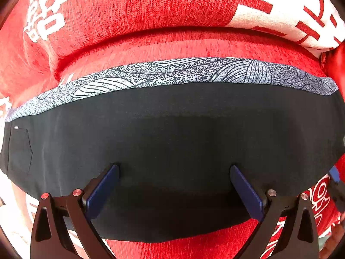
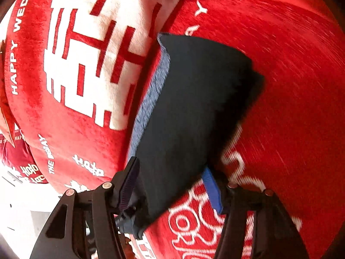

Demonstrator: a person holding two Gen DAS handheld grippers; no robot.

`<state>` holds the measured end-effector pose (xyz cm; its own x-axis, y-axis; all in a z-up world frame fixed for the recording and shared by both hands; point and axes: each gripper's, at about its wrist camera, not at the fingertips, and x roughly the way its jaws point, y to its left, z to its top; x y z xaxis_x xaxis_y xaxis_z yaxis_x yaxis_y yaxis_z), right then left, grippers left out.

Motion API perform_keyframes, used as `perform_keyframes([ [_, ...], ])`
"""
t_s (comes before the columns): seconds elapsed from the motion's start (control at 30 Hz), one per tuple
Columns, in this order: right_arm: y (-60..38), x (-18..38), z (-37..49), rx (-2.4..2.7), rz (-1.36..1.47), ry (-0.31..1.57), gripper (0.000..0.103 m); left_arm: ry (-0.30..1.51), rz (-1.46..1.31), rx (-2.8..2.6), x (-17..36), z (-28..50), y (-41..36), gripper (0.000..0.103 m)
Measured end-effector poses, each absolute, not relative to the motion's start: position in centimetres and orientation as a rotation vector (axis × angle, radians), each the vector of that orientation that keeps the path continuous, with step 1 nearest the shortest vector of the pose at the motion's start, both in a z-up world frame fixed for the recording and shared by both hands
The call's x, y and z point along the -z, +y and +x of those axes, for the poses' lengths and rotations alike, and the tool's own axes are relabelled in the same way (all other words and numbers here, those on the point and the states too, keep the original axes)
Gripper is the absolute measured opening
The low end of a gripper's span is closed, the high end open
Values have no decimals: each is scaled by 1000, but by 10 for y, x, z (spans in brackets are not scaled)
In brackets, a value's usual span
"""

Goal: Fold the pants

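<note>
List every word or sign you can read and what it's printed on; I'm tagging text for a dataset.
"HAPPY WEDDI…", cut off by the frame edge: on the red blanket, in white.
"THE", followed by a blurred word: same blanket, lower down.
Large white double-happiness sign: on the blanket.
White Korean-looking script: too blurred to read.
White characters: too distorted to read.
Pants: only a tiny white tag, unreadable.
</note>
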<state>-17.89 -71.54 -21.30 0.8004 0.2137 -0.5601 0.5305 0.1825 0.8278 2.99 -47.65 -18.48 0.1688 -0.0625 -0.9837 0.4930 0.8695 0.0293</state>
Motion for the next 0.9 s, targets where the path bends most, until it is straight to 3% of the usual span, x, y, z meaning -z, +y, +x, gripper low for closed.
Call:
perform_keyframes([
  [0.23,-722,212,-152,251,1389,645,63,1342,393,412,182,29,-478,103],
  [0.5,-708,212,-182,248,1432,674,61,1313,406,465,159,23,-485,103],
  [0.7,-729,217,-143,216,1465,635,61,1319,372,455,154,26,-486,102],
  [0.77,-730,212,-135,220,1426,680,35,1276,363,488,138,24,-488,92],
  [0.8,-730,209,-134,229,1407,701,18,1259,366,510,132,24,-489,84],
  [0.9,-729,205,-140,218,1412,712,17,1245,362,582,128,17,-498,67],
])
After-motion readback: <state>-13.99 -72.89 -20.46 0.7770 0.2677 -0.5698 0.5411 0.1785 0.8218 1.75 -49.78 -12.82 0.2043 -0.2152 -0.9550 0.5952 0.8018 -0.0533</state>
